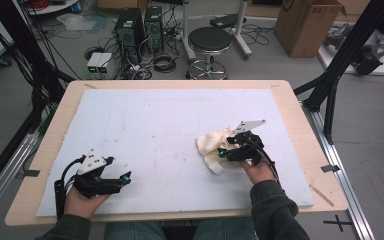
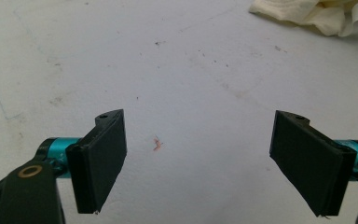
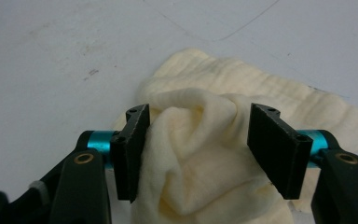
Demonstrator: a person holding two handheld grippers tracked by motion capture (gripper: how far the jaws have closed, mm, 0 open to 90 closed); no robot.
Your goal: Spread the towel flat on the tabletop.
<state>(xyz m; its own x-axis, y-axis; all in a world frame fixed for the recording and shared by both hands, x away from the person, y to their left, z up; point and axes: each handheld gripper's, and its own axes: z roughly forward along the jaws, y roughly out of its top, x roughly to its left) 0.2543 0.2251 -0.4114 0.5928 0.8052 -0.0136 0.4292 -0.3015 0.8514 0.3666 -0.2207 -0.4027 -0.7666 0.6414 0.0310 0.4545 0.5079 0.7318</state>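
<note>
A crumpled cream cloth (image 1: 211, 144) lies on the white mat (image 1: 155, 115), right of centre. My right gripper (image 1: 223, 153) is down on its near edge. In the right gripper view the cloth (image 3: 196, 154) bulges up in folds between the two black pads (image 3: 130, 149), and both pads touch it, with my right gripper (image 3: 198, 112) closed onto that bunch. My left gripper (image 1: 125, 178) rests near the mat's front left, jaws wide apart. In the left gripper view my left gripper (image 2: 200, 116) has only bare mat between its jaws, and the cloth (image 2: 307, 14) lies far off at the top right.
The mat covers a wooden table (image 1: 180, 84) with rounded corners. Beyond the far edge stand a black stool (image 1: 209, 42), computer towers (image 1: 139, 27) with cables on the floor, and a cardboard box (image 1: 305, 25). Black frame posts (image 1: 330, 95) rise at both sides.
</note>
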